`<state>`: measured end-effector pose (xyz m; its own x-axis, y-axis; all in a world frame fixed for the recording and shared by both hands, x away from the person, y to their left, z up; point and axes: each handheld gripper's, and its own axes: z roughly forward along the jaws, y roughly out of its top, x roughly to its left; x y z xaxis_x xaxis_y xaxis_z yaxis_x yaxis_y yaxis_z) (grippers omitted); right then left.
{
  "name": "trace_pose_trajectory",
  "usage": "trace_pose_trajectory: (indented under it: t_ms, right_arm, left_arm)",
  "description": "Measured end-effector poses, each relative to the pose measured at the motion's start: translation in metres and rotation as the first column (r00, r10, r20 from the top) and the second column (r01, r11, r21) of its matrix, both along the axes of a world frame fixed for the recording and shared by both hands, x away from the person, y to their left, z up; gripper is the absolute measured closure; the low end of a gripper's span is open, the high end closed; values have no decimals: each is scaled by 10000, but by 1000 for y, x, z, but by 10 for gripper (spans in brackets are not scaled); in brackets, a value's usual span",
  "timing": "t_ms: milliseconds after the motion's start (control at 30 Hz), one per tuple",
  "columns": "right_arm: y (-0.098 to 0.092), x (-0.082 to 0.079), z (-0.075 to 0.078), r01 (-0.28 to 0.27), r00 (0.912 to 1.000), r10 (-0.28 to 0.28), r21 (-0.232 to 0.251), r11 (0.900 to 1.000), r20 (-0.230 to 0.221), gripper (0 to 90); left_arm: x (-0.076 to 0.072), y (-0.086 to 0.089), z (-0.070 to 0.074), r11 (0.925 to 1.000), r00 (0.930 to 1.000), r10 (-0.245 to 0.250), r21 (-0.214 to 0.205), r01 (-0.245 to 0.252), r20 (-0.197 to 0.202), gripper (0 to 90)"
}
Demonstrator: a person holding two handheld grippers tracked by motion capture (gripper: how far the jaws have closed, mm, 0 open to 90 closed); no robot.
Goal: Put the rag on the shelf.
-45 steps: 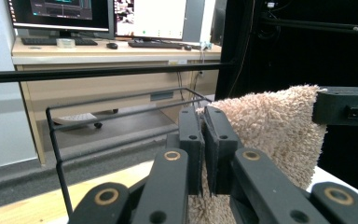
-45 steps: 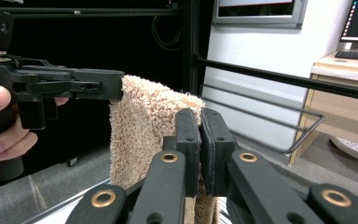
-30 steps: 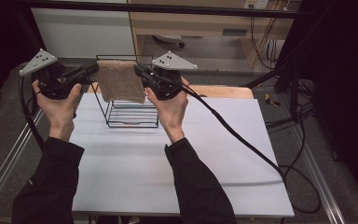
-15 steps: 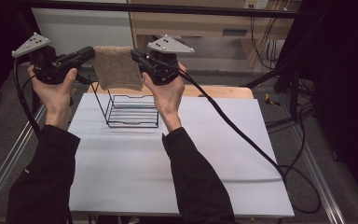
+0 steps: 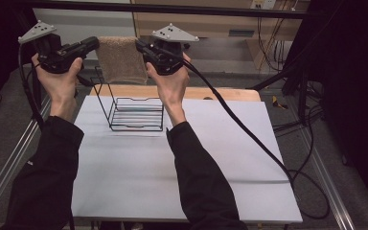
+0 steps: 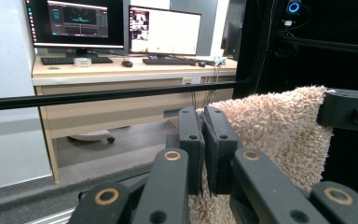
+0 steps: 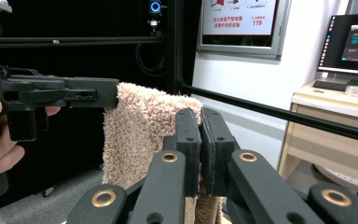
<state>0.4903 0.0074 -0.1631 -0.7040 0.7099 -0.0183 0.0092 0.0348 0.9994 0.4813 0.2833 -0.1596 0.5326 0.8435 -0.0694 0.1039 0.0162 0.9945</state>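
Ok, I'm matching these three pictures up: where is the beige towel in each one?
High view: towel hangs top centre-left, stretched between both grippers above the wire rack.
Left gripper view: lower right, behind the shut jaws.
Right gripper view: centre-left.
Shared landmark: the black horizontal frame bar.

Both dark-sleeved forearms reach up and forward, hands raised at about the same height, each gripping a set of tongs with jaws pointing inward toward the other. The left tongs are pinched closed on one top corner of a tan towel; the right tongs are clamped on the opposite corner
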Motion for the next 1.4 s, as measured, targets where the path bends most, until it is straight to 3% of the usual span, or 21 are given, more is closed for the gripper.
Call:
trace_pose_trajectory:
  t_ms: [400,867,1033,1400]
  right_arm:
    - [2,21,8,239,9997,-238,-202,9995,59,870]
    - [6,41,-7,306,9994,-315,-773,9965,-105,869]
    - [9,42,-14,244,9996,-258,-1087,9938,-116,869]
    - [4,37,-43,-29,9974,-36,-899,9959,-720,868]
  left_arm:
    - [19,-3,6,9997,9998,218,69,-218,35,863]
    - [37,-1,-13,9991,9993,299,297,-293,-208,862]
    - [37,2,-23,9990,9991,269,364,-257,-337,863]
    - [24,3,-46,9974,9989,-36,714,69,-468,862]
